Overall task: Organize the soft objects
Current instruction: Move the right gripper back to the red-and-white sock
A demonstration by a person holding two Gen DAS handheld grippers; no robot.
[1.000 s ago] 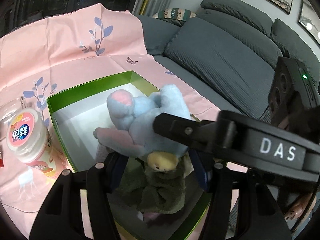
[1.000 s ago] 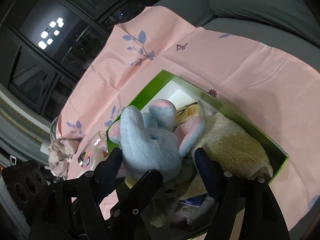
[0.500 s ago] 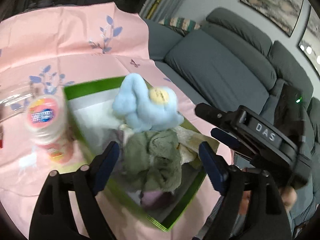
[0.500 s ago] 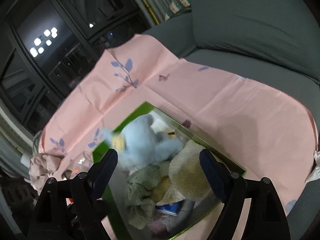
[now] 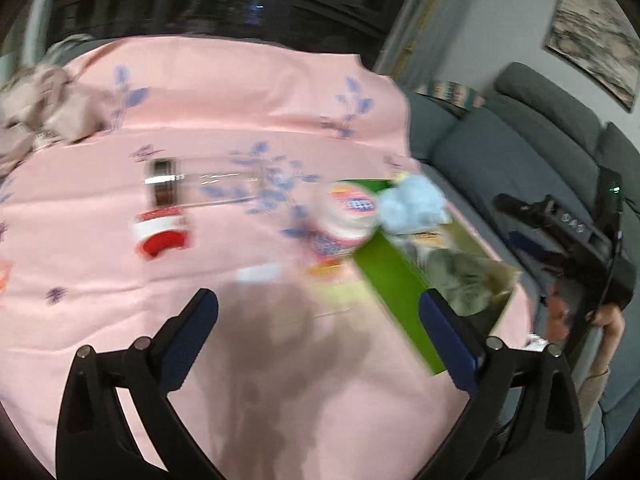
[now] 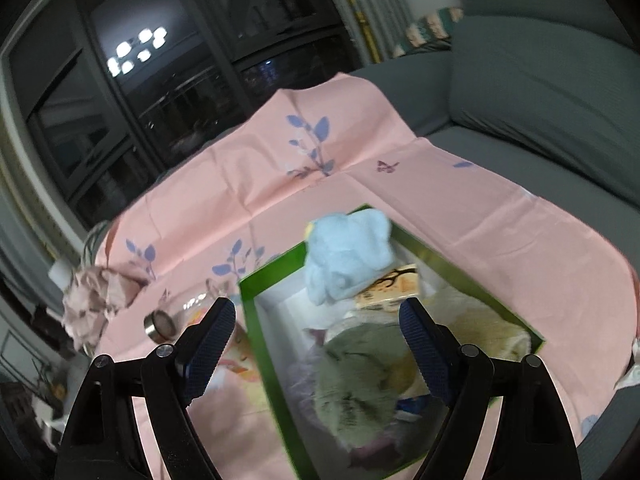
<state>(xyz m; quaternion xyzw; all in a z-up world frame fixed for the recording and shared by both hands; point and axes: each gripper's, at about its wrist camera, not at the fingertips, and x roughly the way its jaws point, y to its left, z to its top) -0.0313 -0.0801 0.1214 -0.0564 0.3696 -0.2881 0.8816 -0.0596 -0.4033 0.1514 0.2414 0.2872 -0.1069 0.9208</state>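
Note:
A blue plush elephant [image 6: 348,252] lies at the far end of the green box [image 6: 260,328], on top of other soft things. Among these are a grey-green plush [image 6: 356,372] and a cream towel [image 6: 488,324]. My right gripper [image 6: 316,312] hangs open above the box's near half, holding nothing. In the blurred left wrist view, the box [image 5: 384,264] and the elephant [image 5: 412,204] sit to the right. My left gripper [image 5: 316,300] is over bare pink cloth with its jaws opening and nothing between them.
A pink-lidded tub [image 5: 348,212] stands against the box's left side. A clear bottle [image 5: 192,184] and a red-and-white item [image 5: 160,232] lie further left. Crumpled beige fabric [image 6: 96,300] sits at the cloth's far left edge. The grey sofa [image 6: 540,80] rises behind.
Both grippers let go of the blue elephant, which now lies in the box. The left gripper swung left away from the box and spread wider. The right one drew back and up.

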